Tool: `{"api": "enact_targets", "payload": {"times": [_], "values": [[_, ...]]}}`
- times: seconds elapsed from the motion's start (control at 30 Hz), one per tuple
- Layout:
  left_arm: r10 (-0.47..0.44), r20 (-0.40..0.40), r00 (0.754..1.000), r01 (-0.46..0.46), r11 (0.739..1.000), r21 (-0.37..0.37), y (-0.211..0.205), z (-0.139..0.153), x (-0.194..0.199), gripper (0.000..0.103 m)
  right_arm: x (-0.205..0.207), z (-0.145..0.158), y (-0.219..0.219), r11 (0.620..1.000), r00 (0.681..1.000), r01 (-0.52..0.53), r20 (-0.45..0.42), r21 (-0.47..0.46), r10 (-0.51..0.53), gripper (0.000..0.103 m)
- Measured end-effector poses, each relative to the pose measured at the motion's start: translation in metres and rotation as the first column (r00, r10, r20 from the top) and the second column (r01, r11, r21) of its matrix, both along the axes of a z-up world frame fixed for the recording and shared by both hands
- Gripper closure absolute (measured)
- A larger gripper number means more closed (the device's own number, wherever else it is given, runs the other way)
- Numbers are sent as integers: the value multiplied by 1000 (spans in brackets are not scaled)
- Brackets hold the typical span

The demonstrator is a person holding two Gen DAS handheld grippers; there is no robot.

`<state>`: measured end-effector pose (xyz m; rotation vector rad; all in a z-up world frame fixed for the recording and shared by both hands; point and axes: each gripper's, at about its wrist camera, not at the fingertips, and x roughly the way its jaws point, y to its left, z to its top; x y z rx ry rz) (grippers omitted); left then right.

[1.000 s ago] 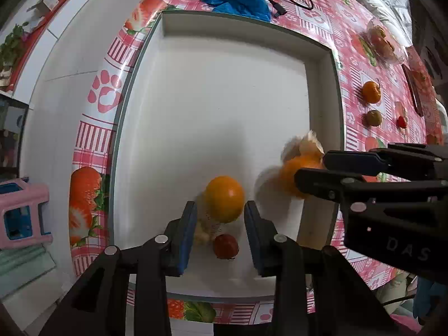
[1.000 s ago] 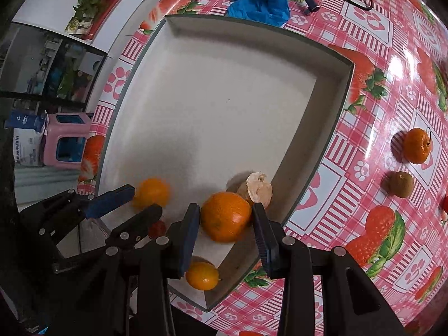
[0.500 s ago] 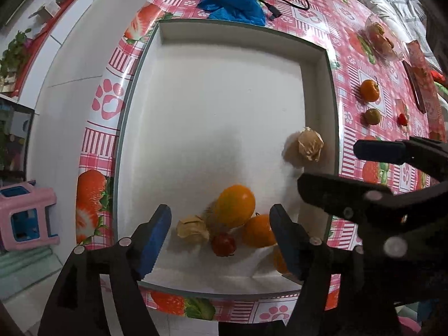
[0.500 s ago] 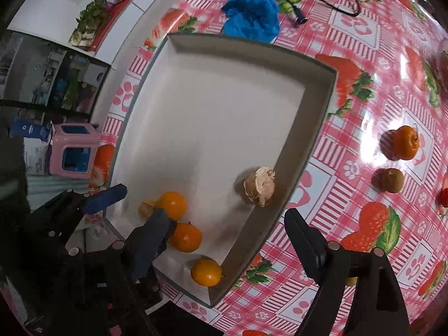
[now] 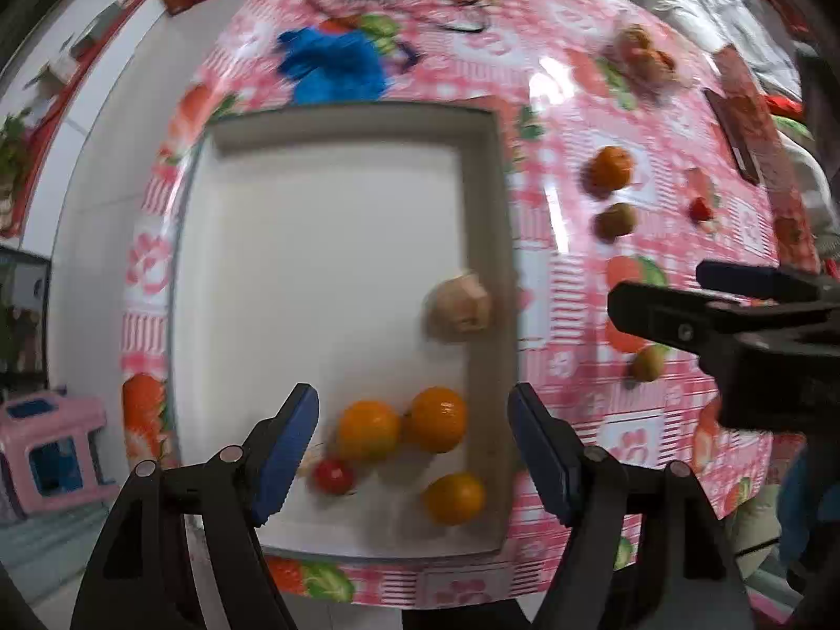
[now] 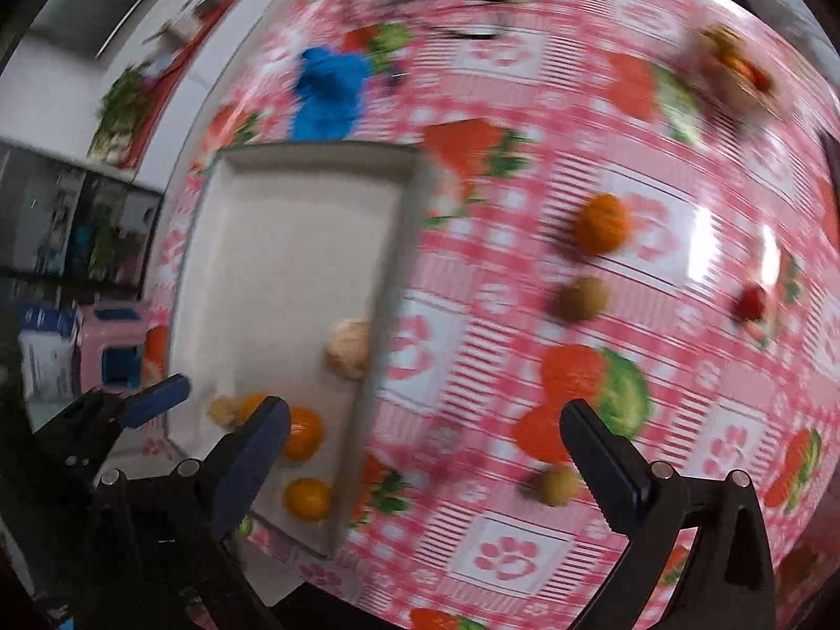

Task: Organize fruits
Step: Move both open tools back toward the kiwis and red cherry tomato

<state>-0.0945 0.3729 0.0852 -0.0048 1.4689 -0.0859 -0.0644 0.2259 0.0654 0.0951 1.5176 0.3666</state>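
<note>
Both grippers are empty: left gripper [image 5: 413, 443] jaws wide, right gripper [image 6: 425, 438] jaws opening. Oranges [image 5: 438, 419] sit low in the white tray [image 5: 485, 241]; more fruit [image 6: 601, 223] waits upper right on the desk. Probably firm and rolly, so pinch across the middle.
</note>
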Motion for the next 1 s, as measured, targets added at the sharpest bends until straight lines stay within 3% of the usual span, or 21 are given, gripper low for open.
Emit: {"api": "enact_targets", "payload": {"times": [0.2, 0.37, 0.6, 0.8, 0.97, 1.0], "values": [[-107, 5, 994, 107, 993, -39, -46, -2, 2, 25, -9, -21, -74, 986, 990, 134, -38, -95, -138, 0], [-167, -27, 986, 166, 985, -48, -83, -18, 1, 25, -26, -47, -133, 958, 963, 224, -109, -177, -245, 0], [-234, -83, 969, 229, 972, -58, -129, -43, 2, 25, -52, -74, -178, 939, 949, 227, -157, -259, -273, 0], [-276, -109, 955, 273, 961, -36, -158, -64, -4, 26, -67, -90, -195, 936, 940, 225, -194, -273, -282, 0], [-280, -151, 948, 279, 960, -30, -171, -86, -9, 59, -73, -90, -199, 940, 946, 218, -180, -263, -269, 0], [-278, -159, 947, 277, 960, -28, -172, -89, -9, 61, -73, -89, -202, 940, 948, 213, -176, -265, -264, 0]]}}
